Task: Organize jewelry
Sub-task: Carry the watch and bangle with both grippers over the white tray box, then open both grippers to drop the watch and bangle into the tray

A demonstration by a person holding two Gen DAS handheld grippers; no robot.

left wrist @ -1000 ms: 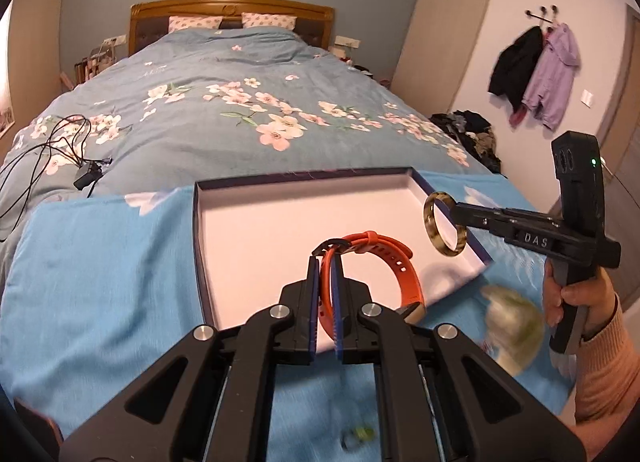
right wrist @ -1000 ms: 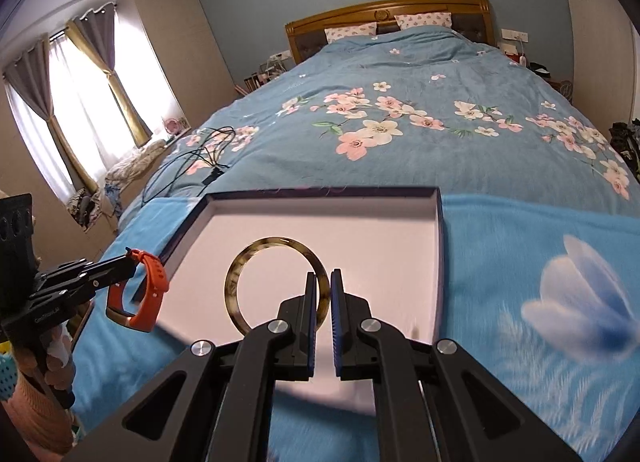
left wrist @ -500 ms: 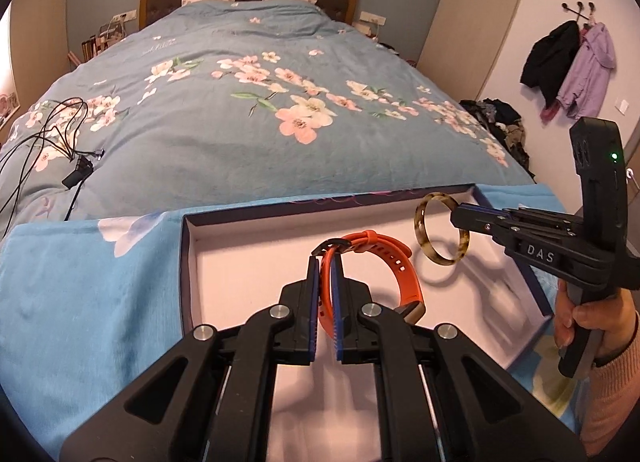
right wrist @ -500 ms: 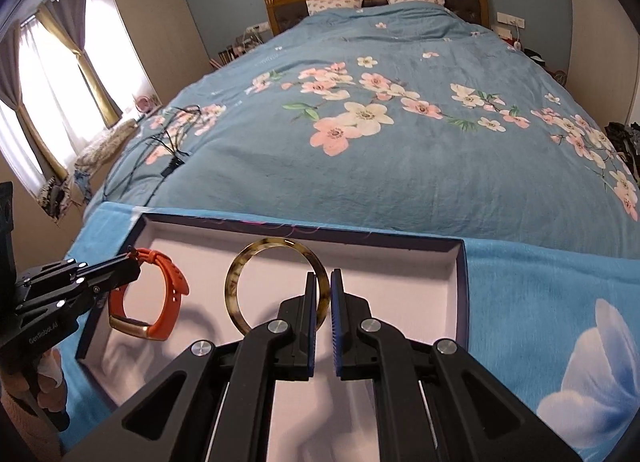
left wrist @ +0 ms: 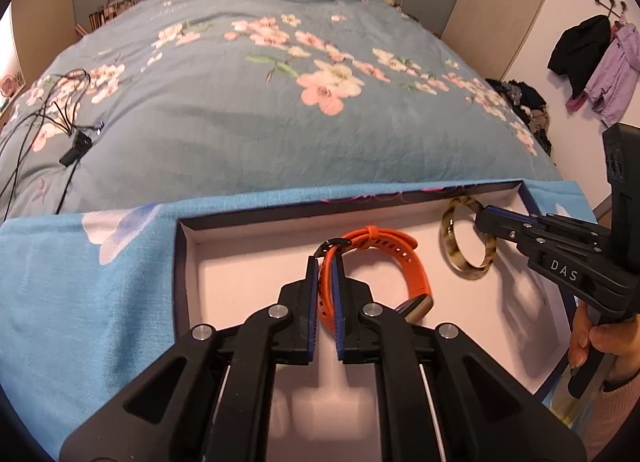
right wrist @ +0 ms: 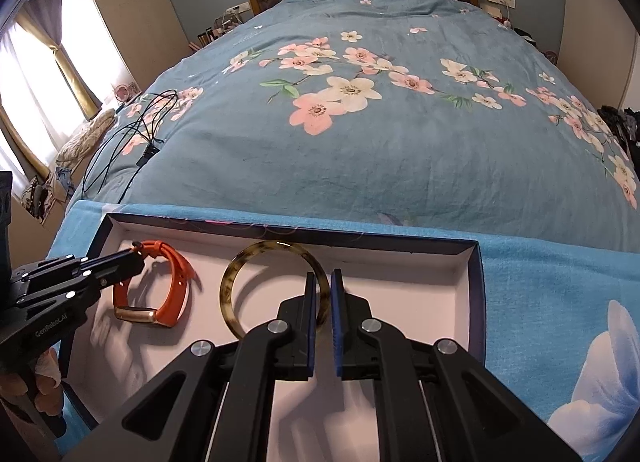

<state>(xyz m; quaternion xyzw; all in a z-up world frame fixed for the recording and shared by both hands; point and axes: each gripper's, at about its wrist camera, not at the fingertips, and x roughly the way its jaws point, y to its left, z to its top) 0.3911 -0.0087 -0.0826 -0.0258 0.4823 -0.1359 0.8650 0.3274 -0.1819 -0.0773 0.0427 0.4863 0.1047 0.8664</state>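
My left gripper [left wrist: 325, 262] is shut on the strap of an orange watch band [left wrist: 408, 262] with a gold clasp, held just over the pale floor of a shallow dark-rimmed box [left wrist: 184, 262]. The right wrist view shows the same orange watch band [right wrist: 176, 286] and left gripper [right wrist: 134, 256] at the box's left end. My right gripper [right wrist: 320, 276] is shut on the rim of a tortoiseshell bangle [right wrist: 236, 282], upright over the middle of the box [right wrist: 476, 286]. From the left wrist view that bangle [left wrist: 450, 246] and right gripper [left wrist: 480, 217] hang near the far right corner.
The box lies on a light blue flowered cloth [left wrist: 80, 294] at the foot of a bed with a blue floral duvet [right wrist: 360, 121]. Black cables [left wrist: 60, 117] lie on the duvet at left. A hand [left wrist: 592, 338] holds the right gripper's handle. Clothes [left wrist: 600, 57] hang on the right wall.
Both grippers have moved forward and down over the box, carrying the watch band and the bangle from its near edge to inside it, close above its floor.
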